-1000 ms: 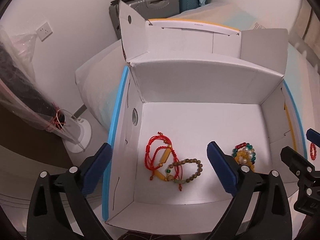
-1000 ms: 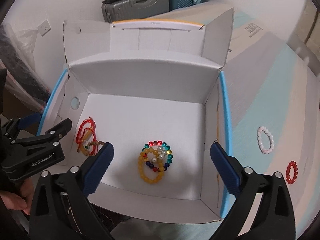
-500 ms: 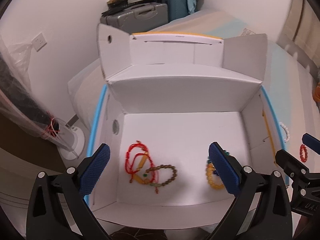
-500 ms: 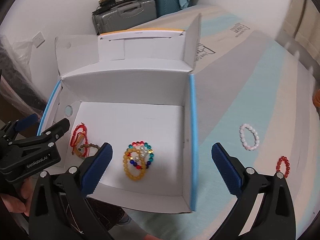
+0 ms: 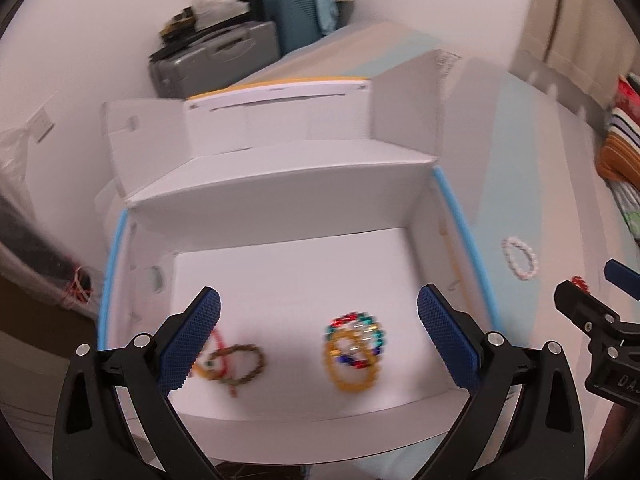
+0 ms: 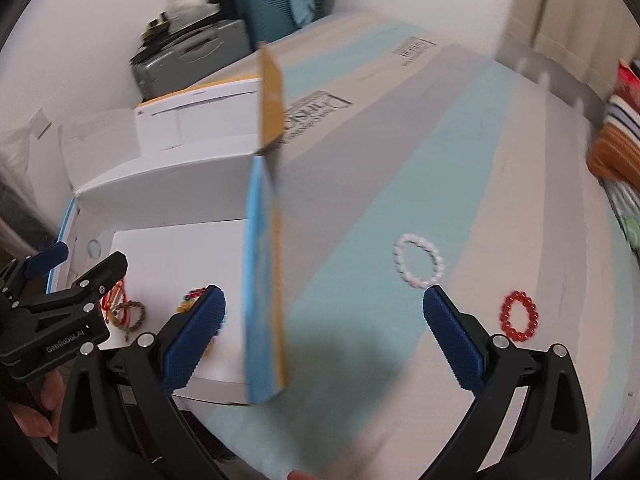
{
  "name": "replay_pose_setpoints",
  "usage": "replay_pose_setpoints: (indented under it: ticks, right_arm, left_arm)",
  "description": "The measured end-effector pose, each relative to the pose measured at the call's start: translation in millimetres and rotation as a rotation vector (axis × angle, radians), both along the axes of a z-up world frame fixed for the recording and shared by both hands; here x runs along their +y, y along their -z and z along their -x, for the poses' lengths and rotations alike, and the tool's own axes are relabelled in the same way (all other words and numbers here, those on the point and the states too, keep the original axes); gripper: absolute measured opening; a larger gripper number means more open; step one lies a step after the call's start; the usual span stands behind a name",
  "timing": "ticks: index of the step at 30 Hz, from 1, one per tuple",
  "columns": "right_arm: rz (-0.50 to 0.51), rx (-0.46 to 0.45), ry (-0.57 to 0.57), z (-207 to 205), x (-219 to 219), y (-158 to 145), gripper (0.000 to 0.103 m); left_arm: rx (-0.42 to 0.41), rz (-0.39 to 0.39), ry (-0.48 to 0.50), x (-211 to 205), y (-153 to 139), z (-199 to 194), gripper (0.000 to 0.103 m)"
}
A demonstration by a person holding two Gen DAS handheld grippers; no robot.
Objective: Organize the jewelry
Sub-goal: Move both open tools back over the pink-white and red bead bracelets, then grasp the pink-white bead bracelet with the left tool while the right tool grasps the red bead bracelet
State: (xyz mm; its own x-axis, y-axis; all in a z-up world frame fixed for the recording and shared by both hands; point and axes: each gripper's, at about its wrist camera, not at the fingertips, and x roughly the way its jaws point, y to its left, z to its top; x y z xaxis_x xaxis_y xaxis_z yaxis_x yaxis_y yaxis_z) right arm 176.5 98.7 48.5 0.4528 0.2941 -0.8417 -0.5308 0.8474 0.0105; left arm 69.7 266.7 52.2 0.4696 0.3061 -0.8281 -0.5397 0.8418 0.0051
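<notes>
An open white cardboard box (image 5: pixel 280 196) with blue edges holds a yellow bead bracelet under a multicolour bead bracelet (image 5: pixel 354 346), and a brown bead bracelet (image 5: pixel 240 364) with red cord bracelets beside it. My left gripper (image 5: pixel 318 336) is open and empty above the box's near side. My right gripper (image 6: pixel 322 336) is open and empty, straddling the box's right wall (image 6: pixel 262 280). A white bead bracelet (image 6: pixel 418 256) and a red bead bracelet (image 6: pixel 519 315) lie on the striped bed cover to the right of the box; the white one also shows in the left wrist view (image 5: pixel 520 258).
The box sits on a bed cover with teal and grey stripes (image 6: pixel 400 184). Suitcases (image 5: pixel 240 52) stand by the far wall. Striped fabric (image 5: pixel 620 152) lies at the right edge. A plastic-wrapped object (image 5: pixel 24 208) leans at the left.
Both grippers have swung to the right: the box slid left in both views. The right gripper now straddles the box's right wall, with the white and red bracelets closer ahead.
</notes>
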Motion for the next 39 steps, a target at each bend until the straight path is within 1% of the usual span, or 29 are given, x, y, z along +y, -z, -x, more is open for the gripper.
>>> replay_pose_setpoints:
  ticks: [7, 12, 16, 19, 23, 28, 35, 39]
  right_arm:
    - [0.006, -0.011, 0.122, -34, -58, 5, 0.095]
    - [0.007, -0.011, 0.206, -57, -100, 11, 0.095]
    - [0.021, -0.015, 0.259, -73, -128, 17, 0.095]
    - [0.012, 0.006, 0.289, -84, -146, 25, 0.095]
    - [0.021, 0.032, 0.321, -99, -166, 39, 0.095]
    - [0.013, 0.058, 0.355, -110, -187, 50, 0.095]
    - [-0.008, 0.139, 0.413, -135, -209, 89, 0.095]
    - [0.01, 0.17, 0.43, -145, -212, 108, 0.095]
  left_arm:
    - [-0.038, 0.015, 0.086, -46, 0, -44, 0.097]
    - [-0.038, 0.046, 0.127, -77, 9, -76, 0.097]
    - [-0.038, 0.041, 0.167, -103, 16, -99, 0.097]
    - [-0.032, 0.034, 0.19, -120, 23, -116, 0.097]
    - [-0.022, 0.049, 0.213, -143, 36, -139, 0.097]
    - [0.008, 0.031, 0.254, -170, 58, -167, 0.097]
    - [0.044, 0.003, 0.3, -191, 94, -196, 0.097]
    - [0.048, -0.008, 0.318, -198, 112, -211, 0.097]
